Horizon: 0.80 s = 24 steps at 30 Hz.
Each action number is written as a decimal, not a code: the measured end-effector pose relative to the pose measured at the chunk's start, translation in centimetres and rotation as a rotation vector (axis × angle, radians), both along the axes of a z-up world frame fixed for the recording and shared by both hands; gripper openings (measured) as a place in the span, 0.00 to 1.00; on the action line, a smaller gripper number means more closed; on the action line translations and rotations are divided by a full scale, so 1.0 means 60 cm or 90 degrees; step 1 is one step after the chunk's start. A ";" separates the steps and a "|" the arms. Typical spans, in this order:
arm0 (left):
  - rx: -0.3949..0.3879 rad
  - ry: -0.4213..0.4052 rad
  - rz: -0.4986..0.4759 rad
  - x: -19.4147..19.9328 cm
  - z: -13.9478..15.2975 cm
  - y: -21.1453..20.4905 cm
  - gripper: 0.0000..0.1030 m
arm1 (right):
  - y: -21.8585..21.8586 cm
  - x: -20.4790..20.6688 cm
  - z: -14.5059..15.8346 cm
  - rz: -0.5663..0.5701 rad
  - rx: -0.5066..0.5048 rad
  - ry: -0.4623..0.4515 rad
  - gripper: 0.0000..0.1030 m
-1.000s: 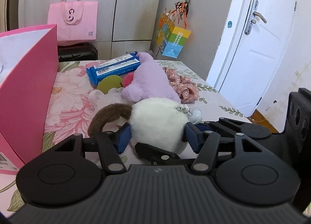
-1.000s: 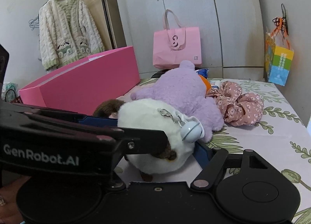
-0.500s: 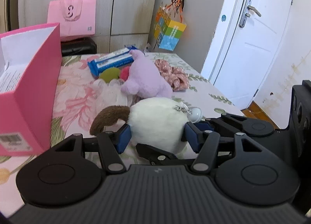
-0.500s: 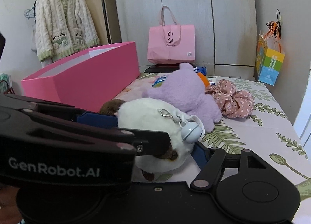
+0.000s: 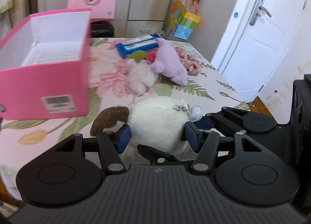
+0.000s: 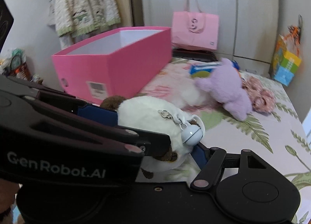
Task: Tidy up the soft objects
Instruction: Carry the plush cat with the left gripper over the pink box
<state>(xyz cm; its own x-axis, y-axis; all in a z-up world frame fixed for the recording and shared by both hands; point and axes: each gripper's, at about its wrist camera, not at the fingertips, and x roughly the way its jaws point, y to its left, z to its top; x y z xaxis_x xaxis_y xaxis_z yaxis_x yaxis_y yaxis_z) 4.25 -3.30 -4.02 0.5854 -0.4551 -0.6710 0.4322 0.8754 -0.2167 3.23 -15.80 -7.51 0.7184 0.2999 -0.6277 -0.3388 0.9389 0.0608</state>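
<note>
Left gripper [image 5: 156, 136] jaws pinch the white plush toy [image 5: 157, 119] at both sides; its brown ear [image 5: 108, 116] points left. Right gripper [image 6: 161, 132] jaws also pinch it.

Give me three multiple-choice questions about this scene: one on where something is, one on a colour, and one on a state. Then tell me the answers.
1. Where does the blue packet lie?
A. Inside the pink box
B. On the bedspread, behind the purple plush
C. On the door handle

2. What colour is the ear on the white plush?
A. Purple
B. Green
C. Brown

3. What state are the left tongs in?
A. Closed on the white plush
B. Wide open, holding nothing
C. Gripping the pink bag

Answers:
1. B: the packet rests flat on the floral cover, beyond the purple toy.
2. C: a dark brown flap sticks out from the white fur.
3. A: the blue pads press the plush from both sides.
</note>
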 end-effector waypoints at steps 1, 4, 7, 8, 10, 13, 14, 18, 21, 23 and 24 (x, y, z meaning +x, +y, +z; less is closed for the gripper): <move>0.002 -0.002 0.007 -0.006 0.006 0.009 0.57 | 0.007 -0.002 0.007 0.010 -0.001 0.000 0.73; 0.010 -0.009 0.028 -0.023 0.029 0.039 0.57 | 0.035 -0.012 0.026 0.040 -0.001 0.000 0.73; 0.016 -0.016 0.050 -0.041 0.049 0.070 0.57 | 0.065 -0.023 0.045 0.073 0.001 -0.006 0.73; 0.017 -0.029 0.058 -0.051 0.058 0.081 0.57 | 0.073 -0.027 0.052 0.084 0.004 -0.010 0.73; 0.012 -0.041 0.073 -0.061 0.070 0.099 0.57 | 0.088 -0.034 0.065 0.105 0.010 -0.021 0.73; 0.006 -0.066 0.094 -0.067 0.089 0.122 0.57 | 0.107 -0.035 0.086 0.127 0.014 -0.042 0.75; 0.007 -0.075 0.098 -0.064 0.095 0.127 0.57 | 0.112 -0.032 0.092 0.131 0.014 -0.048 0.75; 0.002 -0.106 0.097 -0.045 0.118 0.146 0.57 | 0.136 -0.016 0.118 0.142 -0.007 -0.083 0.75; -0.013 -0.124 0.096 -0.019 0.134 0.158 0.57 | 0.150 0.005 0.138 0.141 -0.027 -0.120 0.75; -0.026 -0.131 0.095 0.005 0.145 0.165 0.57 | 0.154 0.028 0.152 0.137 -0.026 -0.128 0.75; -0.033 -0.131 0.093 0.018 0.150 0.168 0.57 | 0.154 0.039 0.157 0.135 -0.023 -0.130 0.75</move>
